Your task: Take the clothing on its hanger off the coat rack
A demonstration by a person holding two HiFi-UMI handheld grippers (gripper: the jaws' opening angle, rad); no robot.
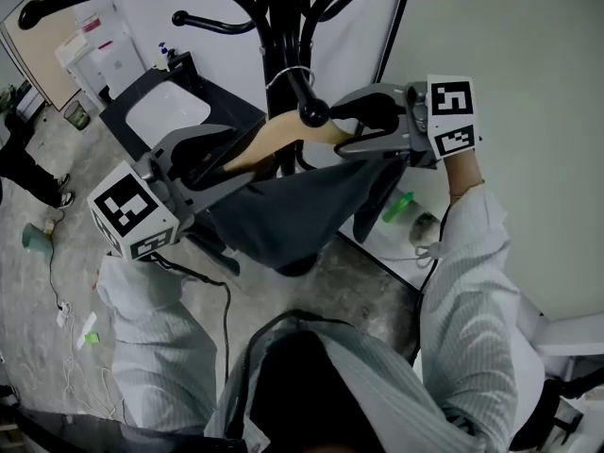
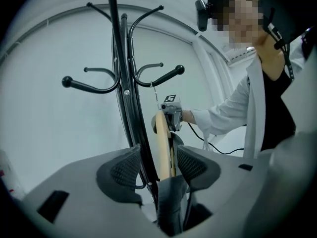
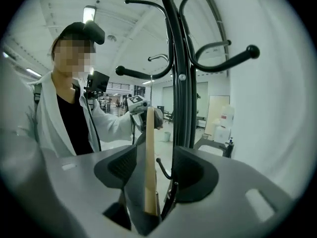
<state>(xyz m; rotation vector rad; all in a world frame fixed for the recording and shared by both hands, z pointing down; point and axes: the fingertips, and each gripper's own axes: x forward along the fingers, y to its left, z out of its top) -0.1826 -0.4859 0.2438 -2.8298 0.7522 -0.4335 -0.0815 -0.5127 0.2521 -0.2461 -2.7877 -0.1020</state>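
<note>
A wooden hanger (image 1: pixel 274 140) carries a dark garment (image 1: pixel 293 210), and its wire hook (image 1: pixel 288 74) loops over a knobbed peg of the black coat rack (image 1: pixel 283 8). My left gripper (image 1: pixel 222 154) straddles the hanger's left arm, with the jaws wide and the pads apart from the wood. In the left gripper view the hanger (image 2: pixel 162 143) and cloth (image 2: pixel 171 202) lie between the open left gripper (image 2: pixel 157 170). My right gripper (image 1: pixel 363 125) straddles the right arm the same way. In the right gripper view the hanger (image 3: pixel 150 152) stands free inside the open right gripper (image 3: pixel 156 170).
The rack's pole (image 2: pixel 130 108) rises just behind the hanger, with curved pegs overhead. A dark stand with a white top (image 1: pixel 165 107) stands behind on the left. A green bottle (image 1: pixel 398 206) and cables lie on the floor to the right. A white wall is close on the right.
</note>
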